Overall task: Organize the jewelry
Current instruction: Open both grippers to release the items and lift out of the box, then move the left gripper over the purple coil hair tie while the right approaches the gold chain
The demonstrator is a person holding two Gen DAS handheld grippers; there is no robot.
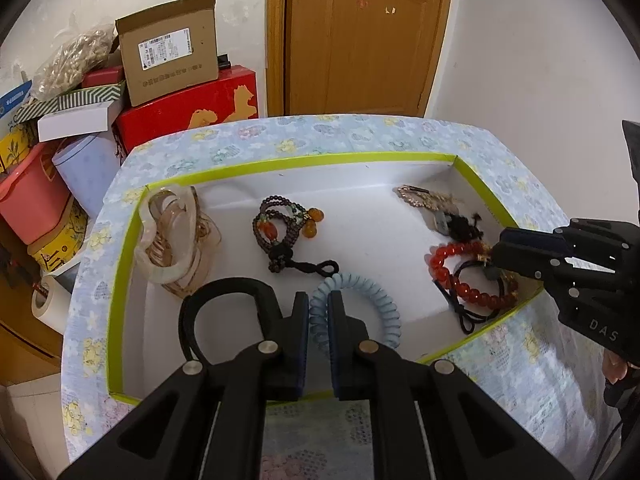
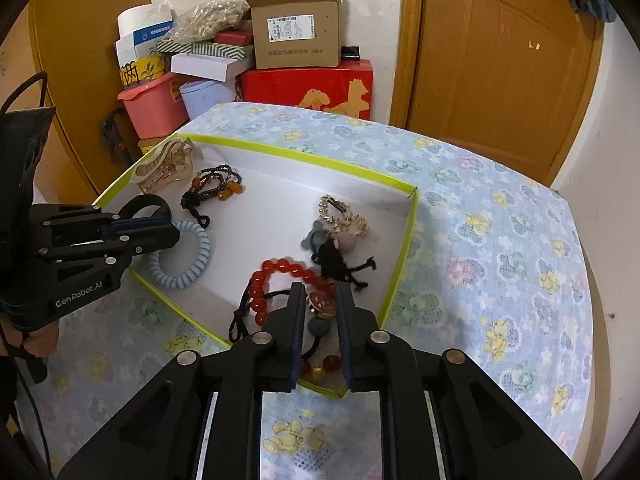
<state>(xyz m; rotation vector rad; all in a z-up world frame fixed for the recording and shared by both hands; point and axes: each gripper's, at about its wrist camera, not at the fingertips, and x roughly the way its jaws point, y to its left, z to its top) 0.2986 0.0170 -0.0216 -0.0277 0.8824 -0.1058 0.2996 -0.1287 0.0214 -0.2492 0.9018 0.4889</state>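
Observation:
A white box with a green rim (image 1: 280, 162) lies on the flowered cloth and holds the jewelry. My left gripper (image 1: 318, 300) is shut on a light blue spiral hair tie (image 1: 384, 304) near the front wall; a black loop (image 1: 200, 312) lies beside its left finger. My right gripper (image 2: 320, 292) stands slightly open over the box's right front corner. A black elastic with a red-gold charm and green ball (image 2: 320, 326) lies between its pads, and a red bead bracelet (image 2: 280, 266) lies just ahead. Farther in are a dark bead bracelet (image 1: 280, 224), a translucent claw clip (image 1: 172, 232) and a rhinestone clip (image 2: 344, 216).
The table's blue floral cloth (image 2: 500, 220) stretches right of the box. Behind the table stand a red box (image 1: 188, 112), a cardboard carton (image 1: 172, 60), a pink bin (image 1: 32, 196) and a wooden door (image 1: 360, 40). A hand holds each gripper handle.

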